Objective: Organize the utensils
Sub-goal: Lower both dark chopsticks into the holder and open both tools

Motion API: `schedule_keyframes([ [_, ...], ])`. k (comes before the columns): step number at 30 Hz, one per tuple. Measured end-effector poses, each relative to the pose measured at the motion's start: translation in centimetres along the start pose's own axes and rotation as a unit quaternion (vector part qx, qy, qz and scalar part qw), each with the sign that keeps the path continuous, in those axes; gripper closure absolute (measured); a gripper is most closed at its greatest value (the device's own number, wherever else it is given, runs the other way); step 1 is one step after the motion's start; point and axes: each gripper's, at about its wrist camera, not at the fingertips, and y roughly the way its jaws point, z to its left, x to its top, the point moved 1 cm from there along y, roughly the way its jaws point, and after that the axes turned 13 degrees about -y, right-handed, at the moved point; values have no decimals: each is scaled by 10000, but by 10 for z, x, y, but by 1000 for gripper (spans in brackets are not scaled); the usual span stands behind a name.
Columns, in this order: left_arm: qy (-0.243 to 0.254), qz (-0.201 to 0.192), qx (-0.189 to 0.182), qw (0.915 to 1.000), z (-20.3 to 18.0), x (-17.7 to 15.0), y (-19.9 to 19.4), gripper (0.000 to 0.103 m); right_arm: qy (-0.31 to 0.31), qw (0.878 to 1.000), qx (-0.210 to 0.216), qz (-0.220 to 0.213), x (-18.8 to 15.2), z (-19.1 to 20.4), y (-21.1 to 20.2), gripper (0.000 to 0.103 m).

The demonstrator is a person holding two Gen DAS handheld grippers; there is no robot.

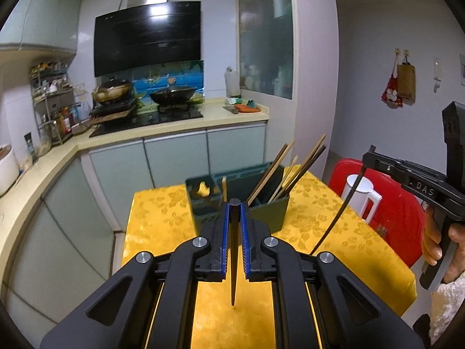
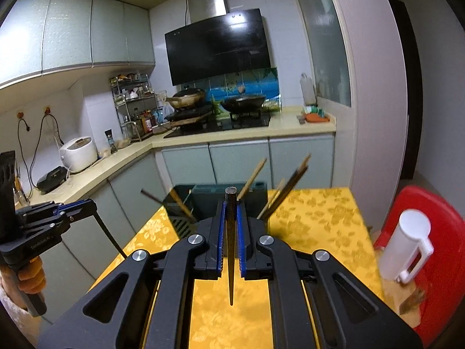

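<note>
My left gripper is shut on a dark chopstick that stands upright between the blue pads, thin end down over the table. My right gripper is shut the same way on a second dark chopstick. Each gripper also shows in the other's view: the right gripper with its chopstick slanting down, and the left gripper with its chopstick. Just beyond both grippers a dark green utensil holder stands on the table. Several wooden chopsticks lean in its right compartment.
The table has a yellow flowered cloth. A red stool with a white jug stands to its right. A hand grips the right handle. Behind are kitchen cabinets and a counter with pans on the stove.
</note>
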Motion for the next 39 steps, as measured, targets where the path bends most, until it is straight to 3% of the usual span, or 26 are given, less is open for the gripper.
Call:
schedule_keyframes([
  [11, 150, -346, -269, 9989, -38, 81, 15, 96, -97, 9990, -182, -389, 62, -19, 16, 95],
  [21, 112, -667, -148, 9976, -56, 128, 56, 96, -234, 9984, -391, -339, 86, -31, 56, 95],
  [27, 158, -679, 91, 9975, -52, 133, 90, 96, -228, 9986, -416, -218, 84, -36, 79, 95],
  [39, -29, 25, 207, 9998, -29, 93, 149, 96, -298, 9979, -274, 503, 60, -30, 132, 95],
])
